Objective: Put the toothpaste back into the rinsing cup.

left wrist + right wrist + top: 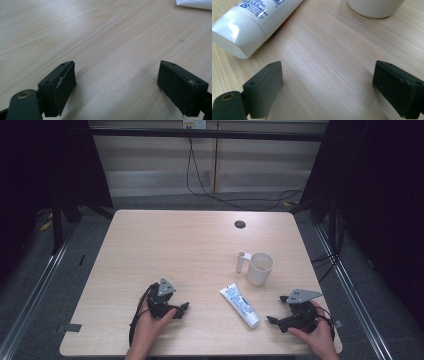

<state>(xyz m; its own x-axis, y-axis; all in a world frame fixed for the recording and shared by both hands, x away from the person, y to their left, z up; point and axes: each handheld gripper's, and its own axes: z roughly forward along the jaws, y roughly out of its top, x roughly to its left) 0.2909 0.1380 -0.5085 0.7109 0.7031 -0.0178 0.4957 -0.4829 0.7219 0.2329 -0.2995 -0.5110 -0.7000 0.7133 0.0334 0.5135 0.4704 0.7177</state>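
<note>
A white toothpaste tube (239, 306) lies flat on the pale wood-grain table (175, 245), near the front edge and right of the middle, its ribbed white cap (235, 33) pointing toward the front right corner and its crimped end toward the table's centre. The tube's face carries blue and white printing; in the right gripper view small blue text and a boxed mark show near the cap, too small and cropped to read. Just behind the tube stands a plain cream mug (259, 268), upright, smooth-walled, its handle turned to the left. A dark round grommet hole (240, 224) sits near the back edge. The left gripper (181, 310) rests at the front edge left of the middle, held in a hand (150, 322), jaws spread wide over bare wood. The right gripper (274, 320) rests near the front right corner, just beside the cap, jaws likewise wide apart and holding nothing.
</note>
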